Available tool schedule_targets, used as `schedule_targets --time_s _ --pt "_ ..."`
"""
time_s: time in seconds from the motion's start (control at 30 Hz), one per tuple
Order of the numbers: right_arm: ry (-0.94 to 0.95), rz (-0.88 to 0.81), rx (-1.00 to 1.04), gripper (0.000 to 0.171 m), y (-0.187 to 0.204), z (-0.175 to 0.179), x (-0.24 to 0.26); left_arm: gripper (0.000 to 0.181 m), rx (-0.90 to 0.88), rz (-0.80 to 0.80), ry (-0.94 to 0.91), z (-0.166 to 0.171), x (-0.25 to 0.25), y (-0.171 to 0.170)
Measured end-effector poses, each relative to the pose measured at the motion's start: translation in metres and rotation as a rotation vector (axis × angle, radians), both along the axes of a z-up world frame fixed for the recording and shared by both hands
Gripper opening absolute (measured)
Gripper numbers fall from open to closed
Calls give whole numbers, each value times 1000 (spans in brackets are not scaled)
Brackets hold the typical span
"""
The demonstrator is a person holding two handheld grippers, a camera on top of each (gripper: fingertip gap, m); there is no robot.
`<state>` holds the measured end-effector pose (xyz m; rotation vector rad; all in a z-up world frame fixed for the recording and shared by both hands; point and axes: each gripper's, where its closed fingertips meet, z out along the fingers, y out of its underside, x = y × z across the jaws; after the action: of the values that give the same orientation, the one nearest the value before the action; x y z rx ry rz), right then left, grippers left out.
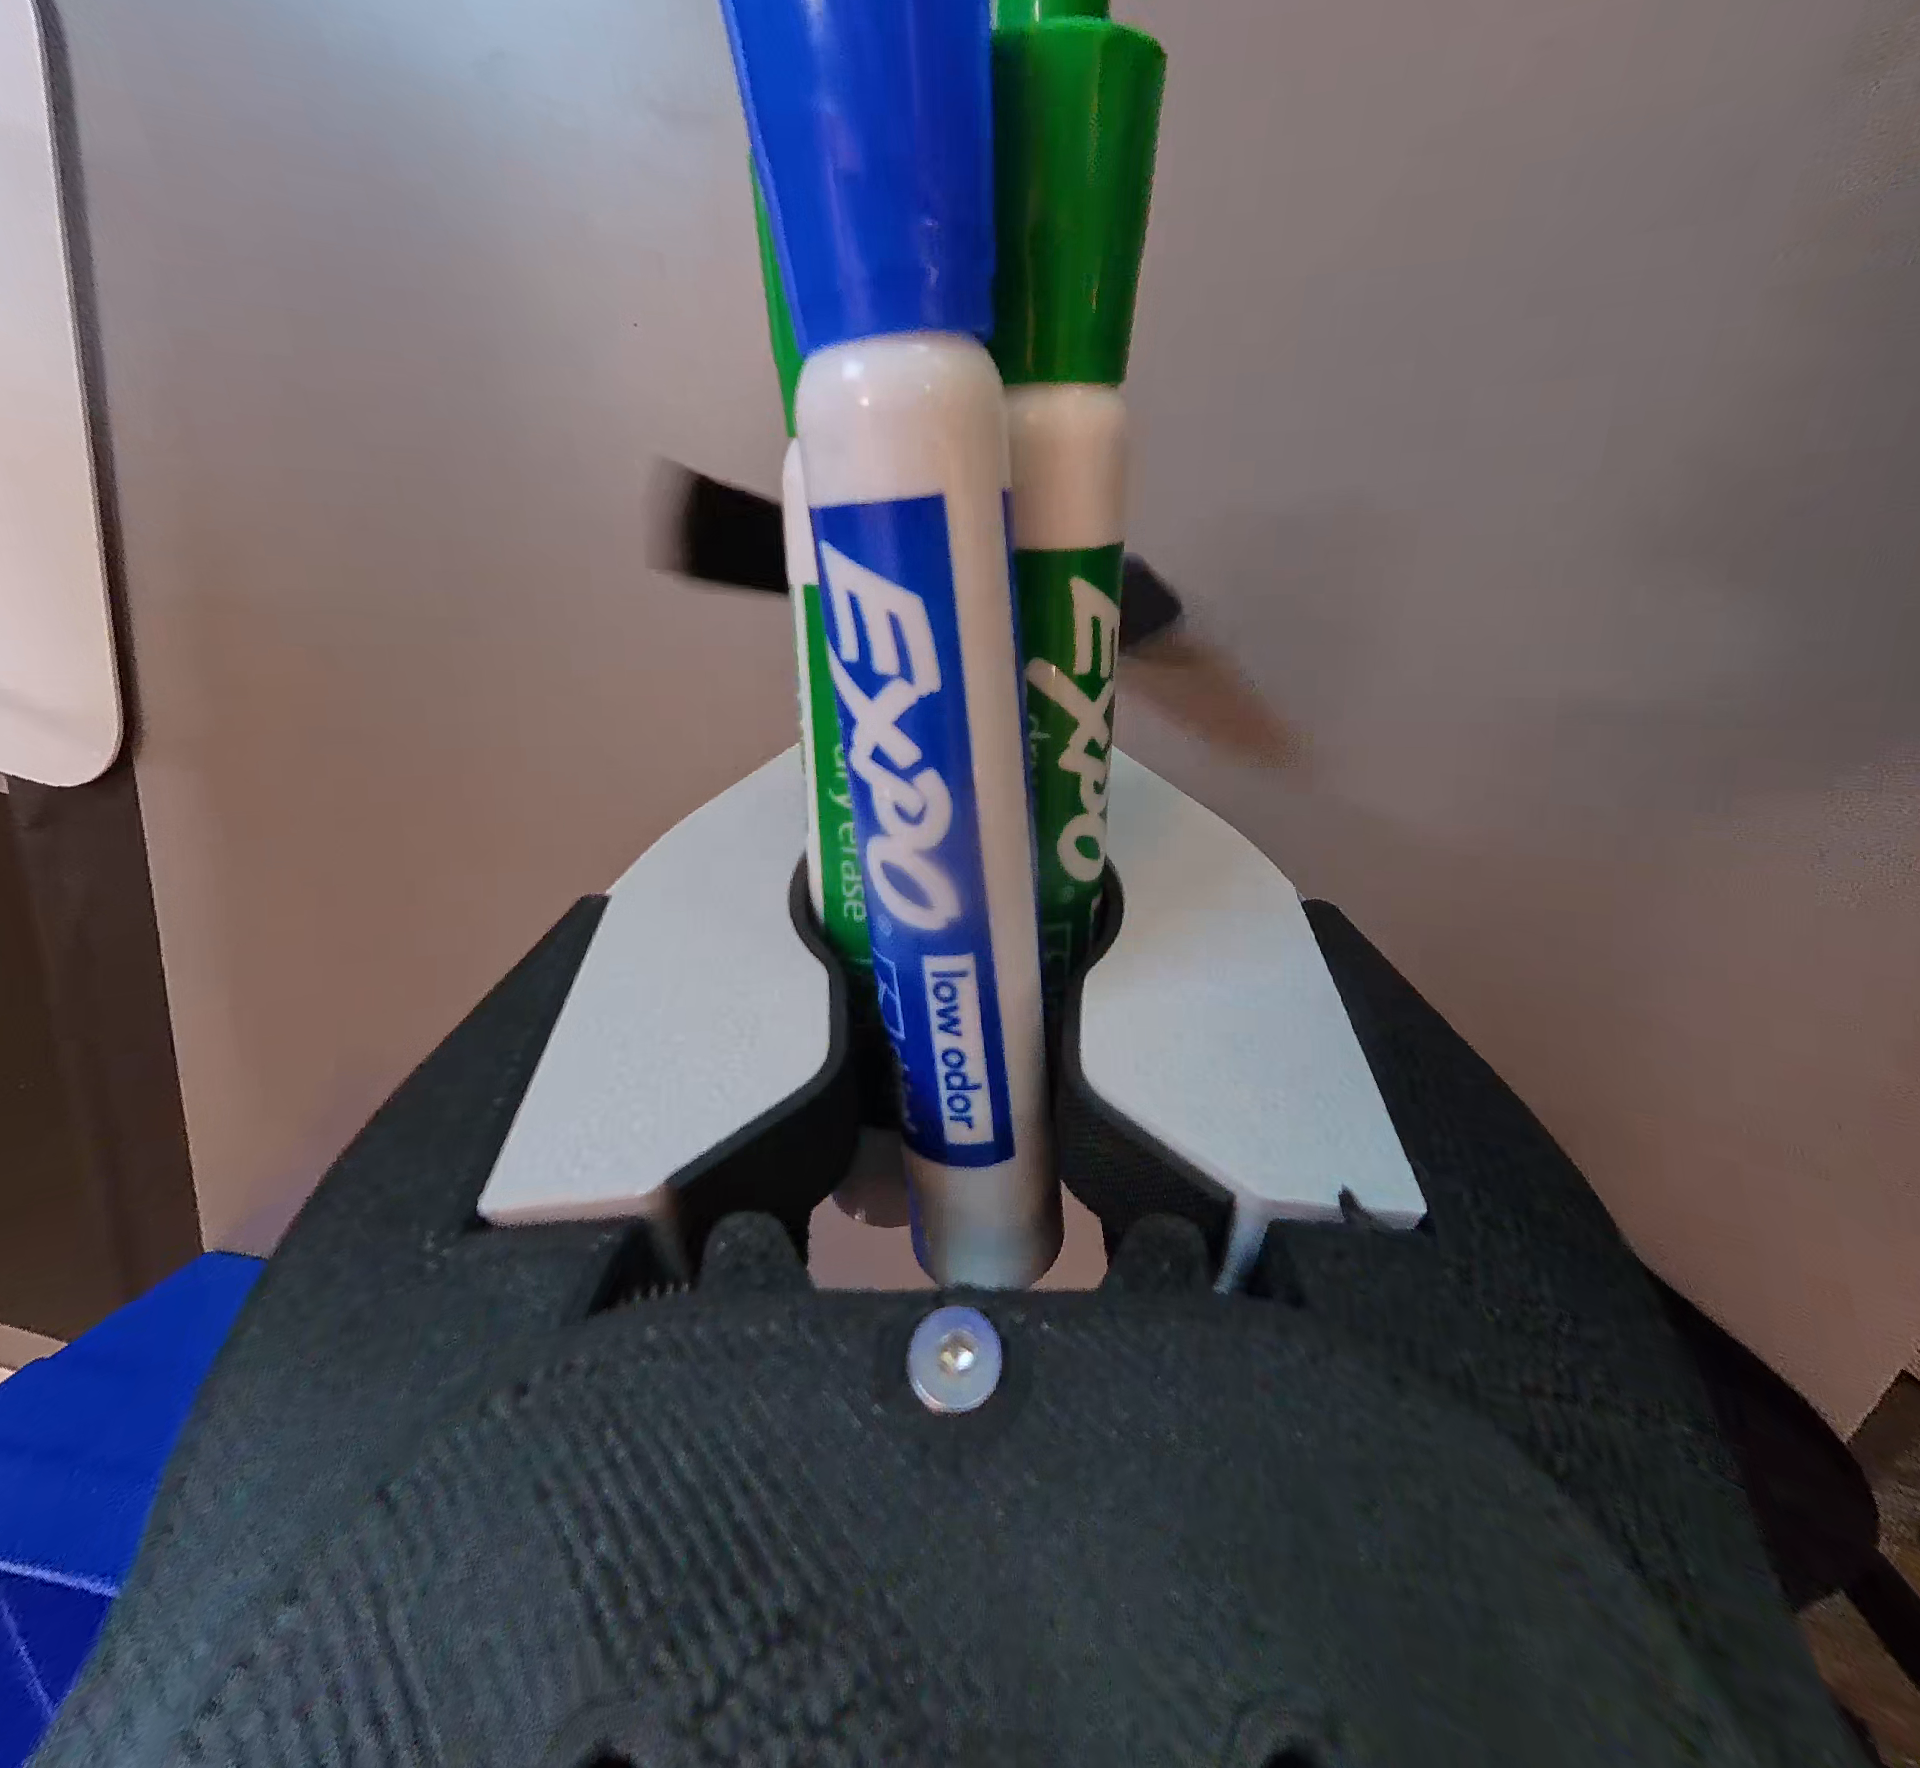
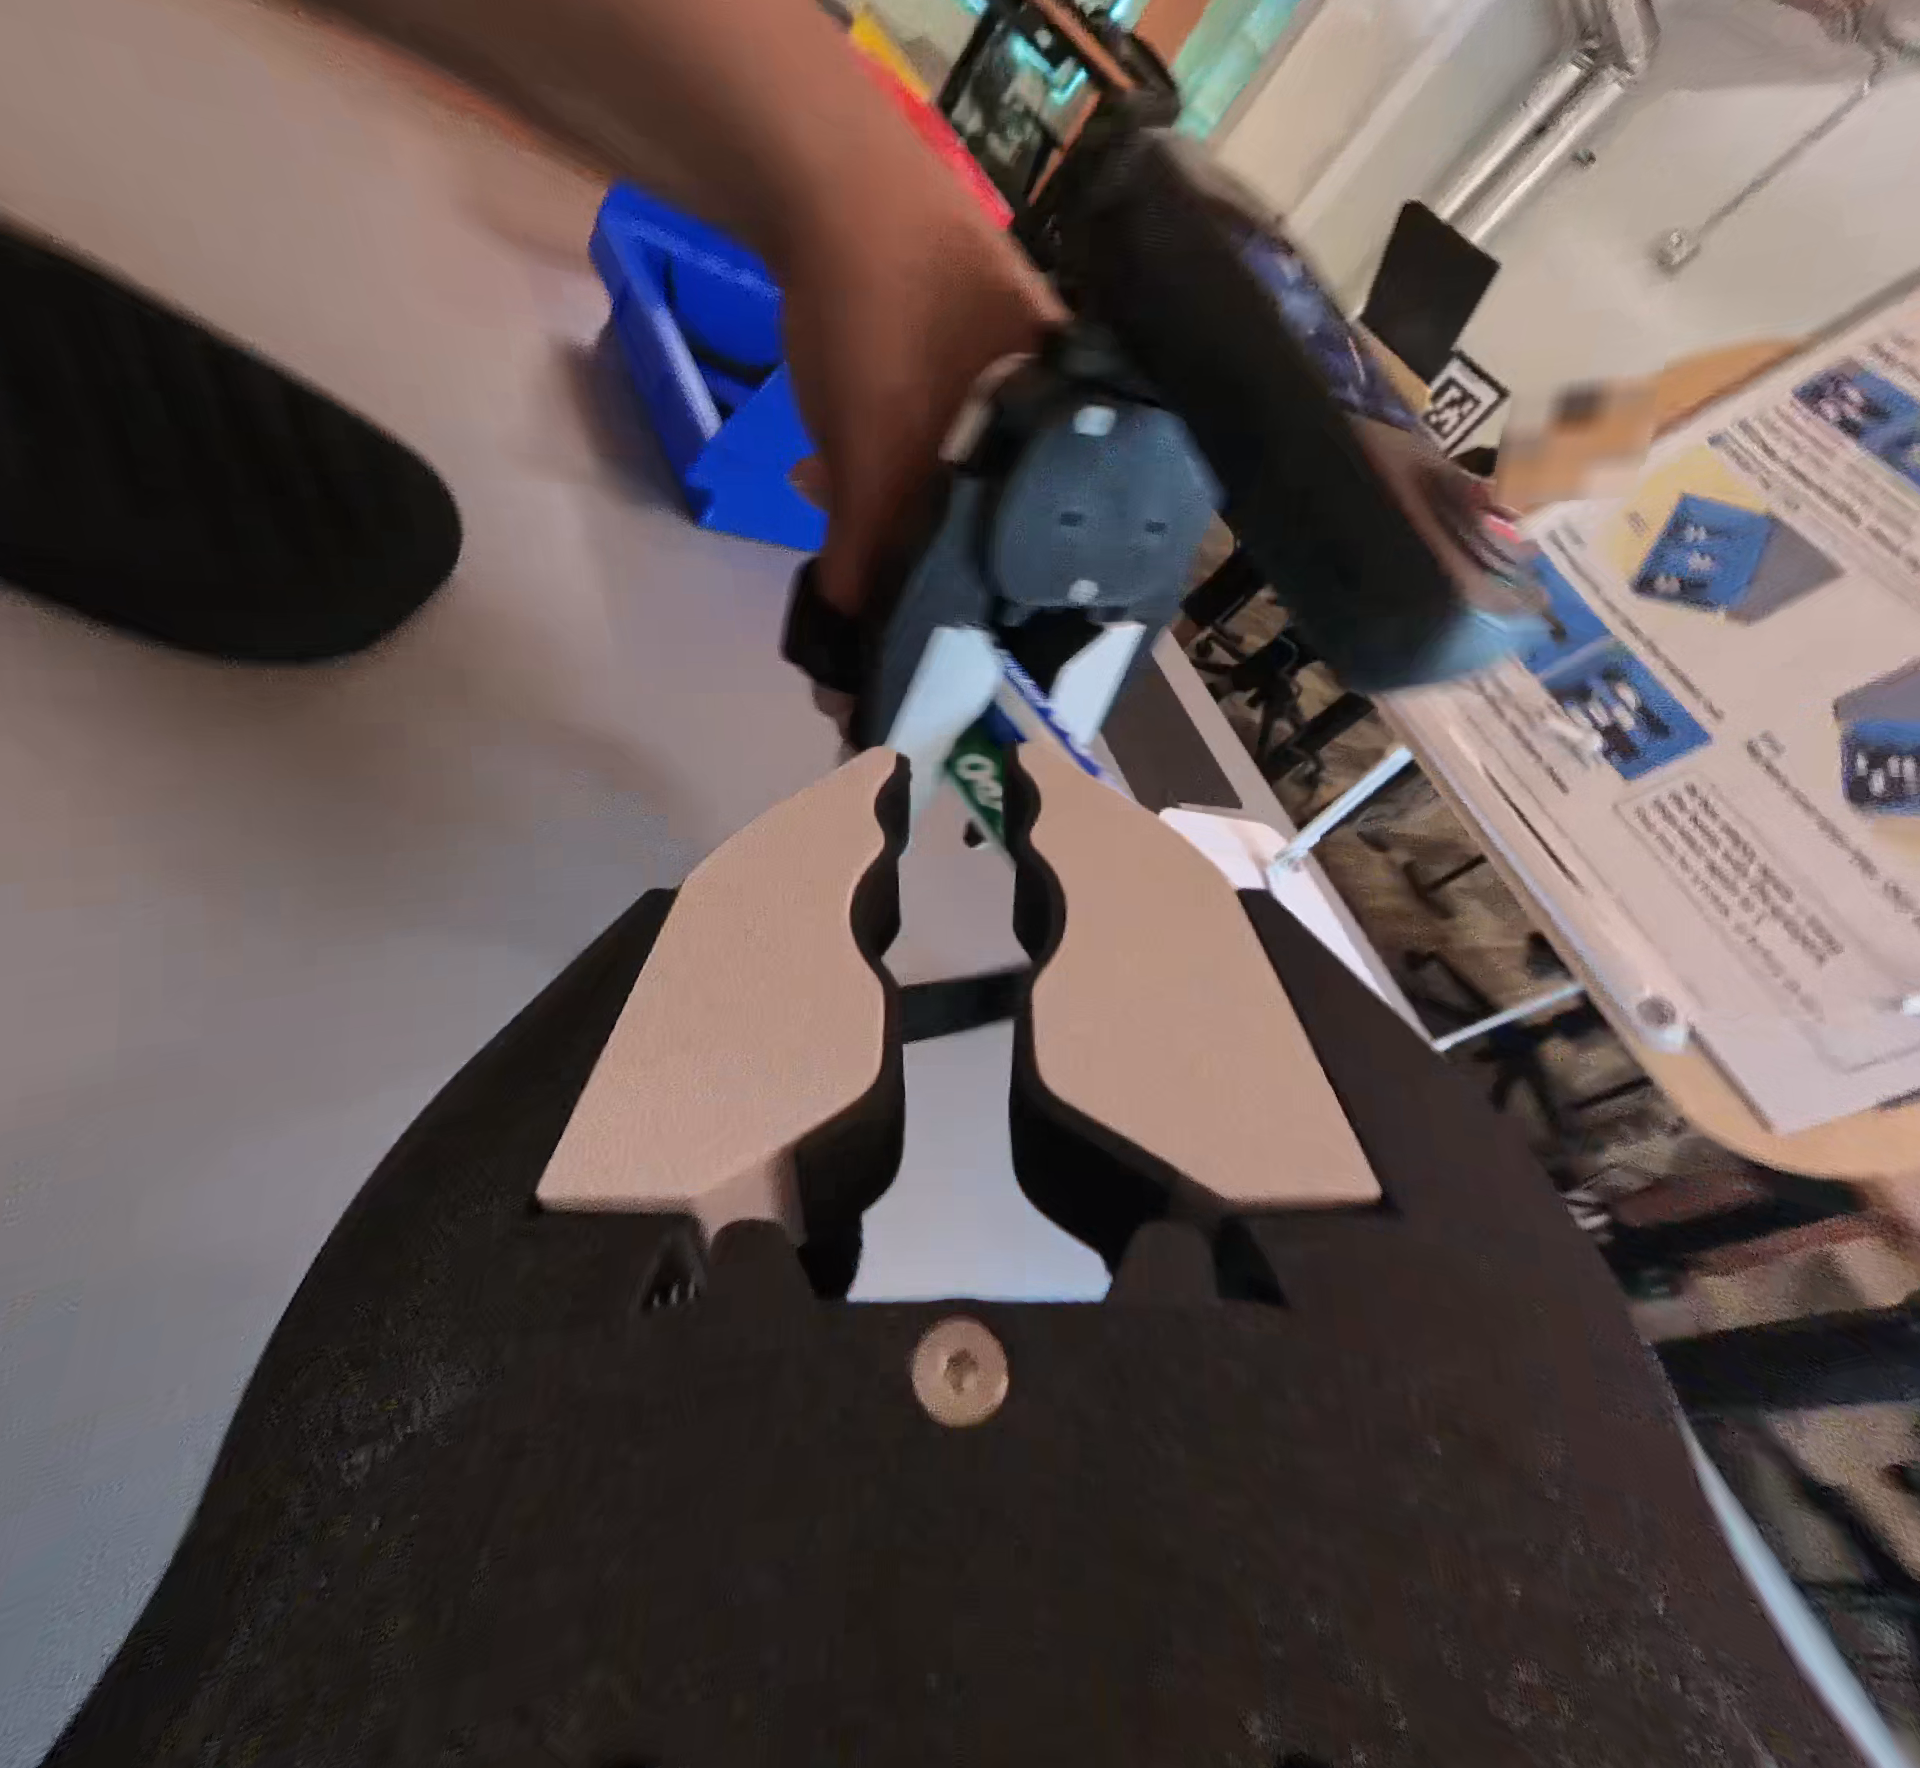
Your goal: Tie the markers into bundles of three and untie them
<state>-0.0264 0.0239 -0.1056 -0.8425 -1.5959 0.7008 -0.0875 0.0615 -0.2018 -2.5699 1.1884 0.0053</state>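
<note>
My left gripper [image 1: 951,897] is shut on a bundle of three markers, one blue marker [image 1: 904,575] in front and two green markers [image 1: 1070,430] behind, caps pointing away from the camera. A black strap [image 1: 707,529] sticks out blurred on both sides behind the bundle. In the right wrist view the left gripper [image 2: 1013,679] and the markers [image 2: 982,778] sit just beyond my right gripper [image 2: 961,768]. Its fingers stand a little apart. The black strap [image 2: 956,1003] crosses the gap between them; I cannot tell if it is pinched.
A person's arm [image 2: 644,56] holds the left gripper. A blue bin [image 2: 707,388] stands on the grey table [image 2: 260,835] behind it. A black object [image 2: 208,461] lies at left. Printed sheets [image 2: 1714,731] lie at right. The blue bin's corner [image 1: 83,1406] shows at lower left in the left wrist view. Tip to tip, the grippers are about 12 centimetres apart.
</note>
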Motion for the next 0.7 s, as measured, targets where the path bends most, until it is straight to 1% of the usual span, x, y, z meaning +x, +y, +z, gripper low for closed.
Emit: schedule_targets --time_s 0.1,0.17,0.23,0.3,0.4,0.5,0.57,0.7 --pt "27 -40 -164 18 36 11 10 43 -8 -10 0 -1 1 -3" --pt "0 -72 -273 19 62 7 15 43 -17 -13 1 -2 1 -6" --pt "-67 -111 -380 21 88 -8 15 43 -26 -17 -5 -3 1 -8" --pt "-155 -134 -460 21 110 -30 10 43 -13 -21 -10 -3 0 -9" --pt "-279 -144 -563 24 130 -60 -10 43 10 -21 -33 -6 1 -12" --pt "-420 -77 -590 30 135 -87 -40 43 29 -26 -41 -9 1 -16" --pt "-533 -21 -549 35 134 -109 -59 43 37 -30 -49 -10 1 -20" --pt "-688 24 -484 41 138 -143 -90 43 37 -31 -51 -13 -3 -28"
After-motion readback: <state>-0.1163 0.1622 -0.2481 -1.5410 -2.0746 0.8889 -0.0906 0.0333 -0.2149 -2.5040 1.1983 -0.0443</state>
